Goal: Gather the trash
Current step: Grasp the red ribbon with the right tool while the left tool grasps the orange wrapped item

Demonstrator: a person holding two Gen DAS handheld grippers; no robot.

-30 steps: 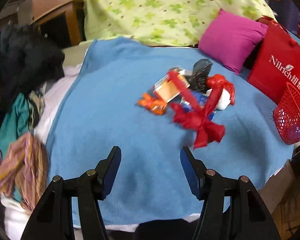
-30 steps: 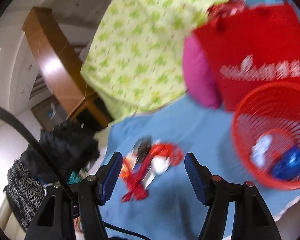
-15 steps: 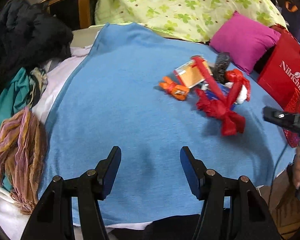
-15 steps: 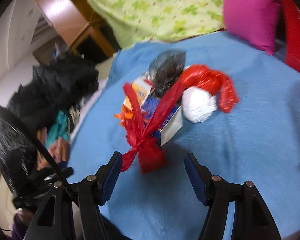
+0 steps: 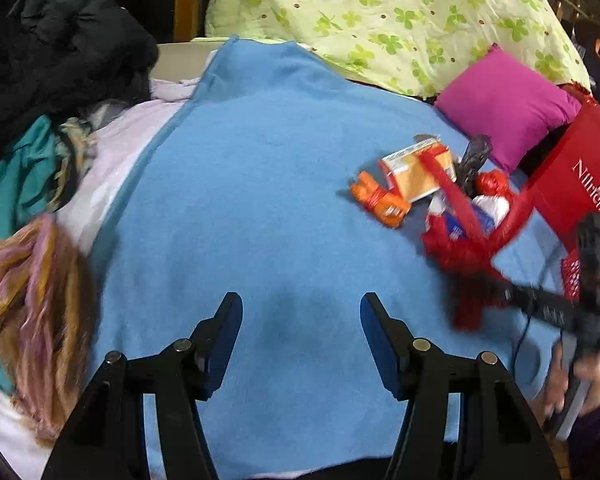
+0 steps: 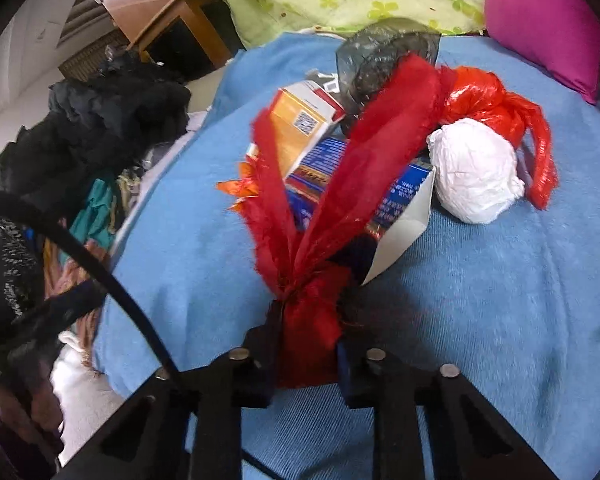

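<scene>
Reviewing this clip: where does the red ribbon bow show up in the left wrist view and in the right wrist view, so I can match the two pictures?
Left wrist: the red ribbon bow lies at right of centre on the blue blanket, its knot nearest the right gripper.
Right wrist: bottom centre, its knot pinched in the gripper, tails fanning up over the boxes.
Shared landmark: the orange box behind the bow.
</scene>
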